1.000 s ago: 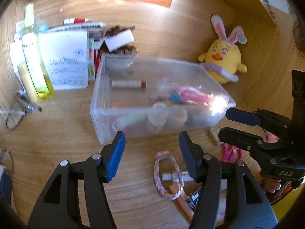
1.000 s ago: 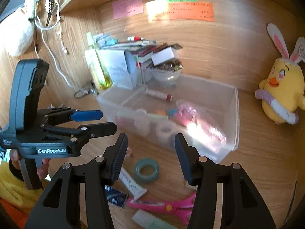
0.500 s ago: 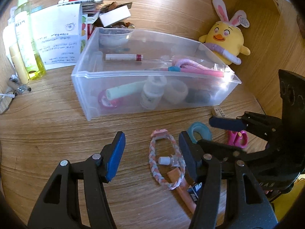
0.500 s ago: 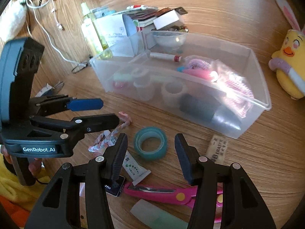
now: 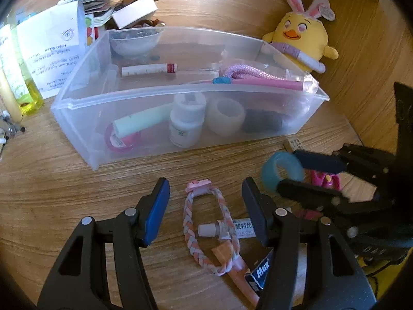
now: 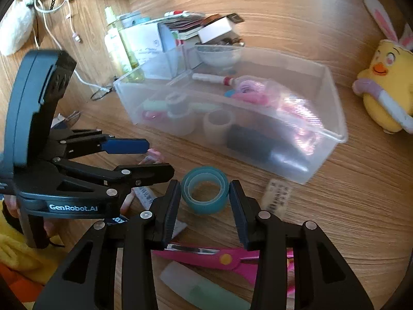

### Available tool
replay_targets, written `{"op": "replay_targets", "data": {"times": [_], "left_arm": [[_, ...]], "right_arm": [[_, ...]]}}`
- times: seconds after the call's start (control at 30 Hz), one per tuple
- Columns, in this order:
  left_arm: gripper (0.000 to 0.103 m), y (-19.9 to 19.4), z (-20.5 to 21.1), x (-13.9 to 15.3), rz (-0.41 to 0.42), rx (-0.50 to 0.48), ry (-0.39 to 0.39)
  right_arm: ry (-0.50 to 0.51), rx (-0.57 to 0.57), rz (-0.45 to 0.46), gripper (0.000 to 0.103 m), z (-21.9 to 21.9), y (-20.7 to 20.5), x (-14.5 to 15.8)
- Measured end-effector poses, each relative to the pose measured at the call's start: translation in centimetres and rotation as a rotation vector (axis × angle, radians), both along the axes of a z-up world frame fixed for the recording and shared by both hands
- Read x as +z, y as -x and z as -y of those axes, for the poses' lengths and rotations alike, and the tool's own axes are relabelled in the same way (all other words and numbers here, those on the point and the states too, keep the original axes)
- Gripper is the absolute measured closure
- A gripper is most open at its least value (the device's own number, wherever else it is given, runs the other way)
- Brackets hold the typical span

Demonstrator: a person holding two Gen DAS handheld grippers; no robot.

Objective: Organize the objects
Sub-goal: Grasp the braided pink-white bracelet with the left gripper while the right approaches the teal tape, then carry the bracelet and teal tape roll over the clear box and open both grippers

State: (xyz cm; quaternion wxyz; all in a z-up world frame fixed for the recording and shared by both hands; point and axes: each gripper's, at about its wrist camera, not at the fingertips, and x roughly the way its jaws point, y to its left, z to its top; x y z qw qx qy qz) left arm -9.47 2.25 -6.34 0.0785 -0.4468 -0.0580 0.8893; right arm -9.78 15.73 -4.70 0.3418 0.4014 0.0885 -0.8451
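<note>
A clear plastic bin (image 5: pixel 77 108) holds tubes, tape rolls, a small bottle and pink items; it also shows in the right wrist view (image 6: pixel 333 118). A teal tape roll (image 6: pixel 205 190) sits between the fingers of my right gripper (image 6: pixel 204 205), which is open around it with small gaps each side. In the left wrist view the roll (image 5: pixel 281 170) lies between the right gripper's fingers. My left gripper (image 5: pixel 206 206) is open above a pink braided bracelet (image 5: pixel 206 222) and a small tube (image 5: pixel 222 230).
Pink scissors (image 6: pixel 214 257), a pale green tube (image 6: pixel 204 289) and a wooden tag (image 6: pixel 277 199) lie near the front edge. A yellow plush chick (image 5: pixel 300 38) stands right of the bin. Bottles (image 5: pixel 23 87), papers and books crowd the back left.
Both grippers moved down and forward. The right gripper's fingers closed in around the teal tape roll. The left gripper now hovers over the bracelet.
</note>
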Motion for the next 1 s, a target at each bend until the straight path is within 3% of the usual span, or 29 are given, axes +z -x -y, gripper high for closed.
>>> {"op": "replay_targets", "data": {"times": [0.17,0.37,0.83,1.0], "left_arm": [[0.079,0.3,-0.4,0.0,0.005,-0.02,0.006],[0.081,-0.4,0.0,0.5,-0.021,-0.003,-0.01],[0.081,-2.9,3.0,7.7,-0.244,0.08,-0.057],[0.081,-2.4,4.4,9.2,-0.286,0.119,-0.057]], "right_arm": [[0.031,-0.027,-0.004,0.067,-1.1,0.4,0.3],[0.067,-0.022,-0.022,0.067,-1.0,0.3,1.2],[0.122,-0.002,-0.104,0.067,-0.1,-0.4,4.4],[0.14,-0.021,-0.127,0.067,-0.3,0.1,5.5]]}}
